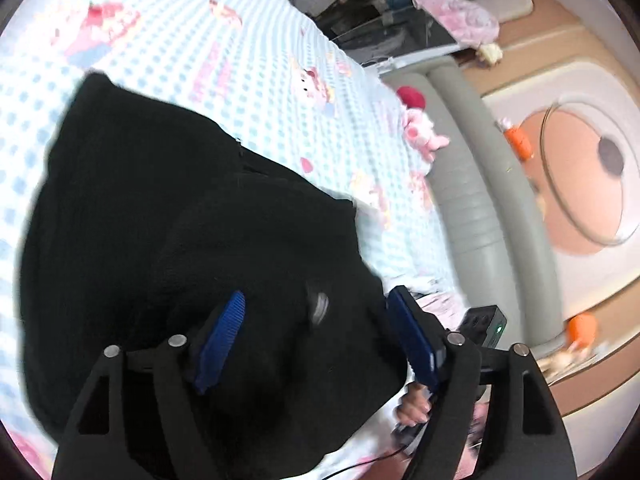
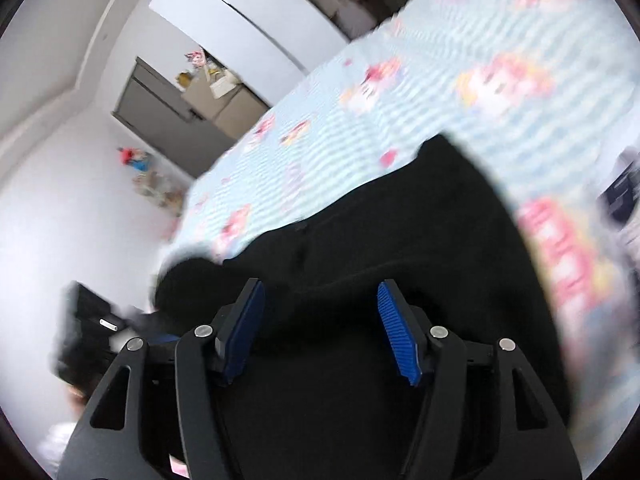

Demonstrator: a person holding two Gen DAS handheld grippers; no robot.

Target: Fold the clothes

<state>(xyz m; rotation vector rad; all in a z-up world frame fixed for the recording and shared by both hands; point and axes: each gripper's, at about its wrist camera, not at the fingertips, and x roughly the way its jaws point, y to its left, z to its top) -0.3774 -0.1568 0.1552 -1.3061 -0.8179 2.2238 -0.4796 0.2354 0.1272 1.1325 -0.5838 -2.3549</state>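
The left gripper (image 1: pixel 316 340) hangs with its blue pads (image 1: pixel 222 342) spread wide, gripping nothing; the black garment (image 1: pixel 168 240) lies directly under and ahead of it, bunched in soft folds. The right gripper (image 2: pixel 320 328) is likewise released, its pads (image 2: pixel 398 336) apart above the same black garment (image 2: pixel 400 232), which fills the space between and beyond the fingers. Past the cloth in both views stretches the blue checked bedsheet (image 1: pixel 180 40) with pink cartoon prints. Far right of the left claw, a pink plush toy (image 1: pixel 424 132) sits at the bed's edge, though blur makes it hard to identify.
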